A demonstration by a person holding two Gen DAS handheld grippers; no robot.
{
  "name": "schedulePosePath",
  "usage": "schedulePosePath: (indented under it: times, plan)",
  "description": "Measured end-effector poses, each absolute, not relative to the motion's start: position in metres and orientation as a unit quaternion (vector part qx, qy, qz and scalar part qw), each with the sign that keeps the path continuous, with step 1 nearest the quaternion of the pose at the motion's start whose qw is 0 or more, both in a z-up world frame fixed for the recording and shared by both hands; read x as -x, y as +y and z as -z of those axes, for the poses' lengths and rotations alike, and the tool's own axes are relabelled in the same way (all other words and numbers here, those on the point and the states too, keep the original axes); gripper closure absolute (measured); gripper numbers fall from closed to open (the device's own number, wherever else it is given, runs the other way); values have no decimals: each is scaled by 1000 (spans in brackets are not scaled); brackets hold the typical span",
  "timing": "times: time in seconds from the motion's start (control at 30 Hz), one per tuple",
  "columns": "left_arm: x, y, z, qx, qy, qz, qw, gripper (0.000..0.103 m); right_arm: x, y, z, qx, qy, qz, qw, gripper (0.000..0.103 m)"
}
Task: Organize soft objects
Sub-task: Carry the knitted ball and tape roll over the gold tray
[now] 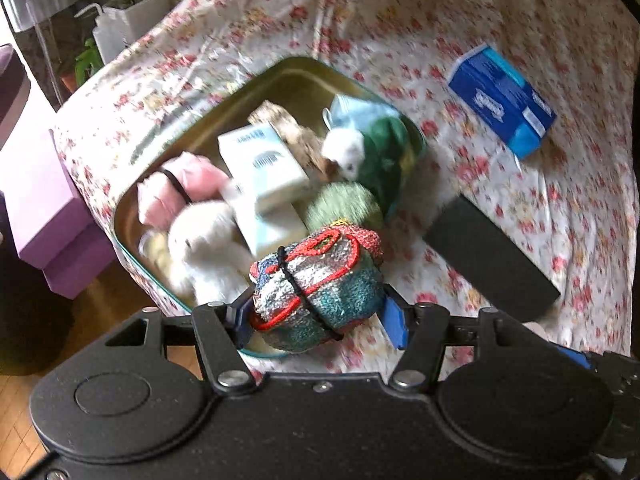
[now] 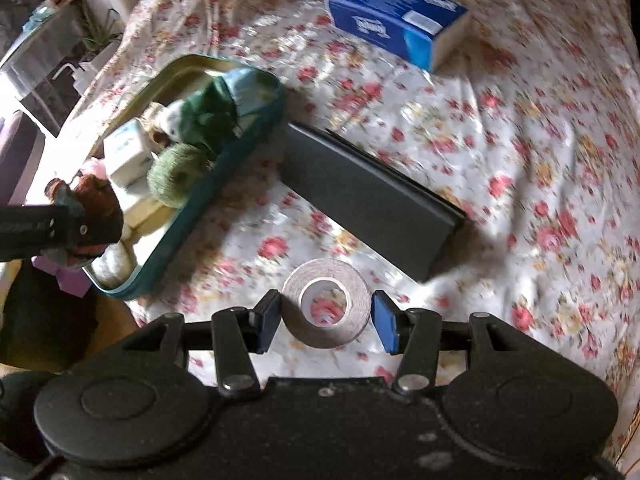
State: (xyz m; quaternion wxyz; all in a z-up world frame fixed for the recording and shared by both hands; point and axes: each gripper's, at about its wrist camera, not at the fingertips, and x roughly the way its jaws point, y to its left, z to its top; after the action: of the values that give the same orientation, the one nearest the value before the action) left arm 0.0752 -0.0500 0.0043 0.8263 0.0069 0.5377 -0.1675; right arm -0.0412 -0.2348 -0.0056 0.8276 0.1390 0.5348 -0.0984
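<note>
Knitted bundle [image 1: 318, 288], multicoloured and tied with a black band, is clamped between the jaws of the left gripper [image 1: 318, 316] over the near edge of the tin tray [image 1: 256, 80]. A roll of tape [image 2: 326, 304] is held between the jaws of the right gripper [image 2: 326, 322] above the floral cloth [image 2: 520, 160]. Farther left, the tray is already crowded with a white plush [image 1: 208, 240], pale boxes [image 1: 262, 168] and a green yarn ball [image 1: 344, 206]. Beyond lie a black case [image 2: 372, 200] and a blue tissue pack [image 2: 400, 16]. If released here, the bundle is judged likely to roll off the heaped contents or catch the rim.
</note>
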Motion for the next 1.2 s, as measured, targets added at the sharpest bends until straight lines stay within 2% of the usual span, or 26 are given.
schedulePosePath:
  times: [0.27, 0.8, 1.2]
  plan:
    - [-81, -39, 16, 14, 560, 156, 814, 45, 15, -225, -22, -125, 508, 80, 848, 54]
    - [-84, -44, 20, 4, 556, 134, 820, 45, -46, -214, -63, -86, 458, 67, 882, 54]
    - [-90, -43, 23, 11, 558, 117, 822, 45, -125, -198, -69, -71, 447, 37, 891, 54]
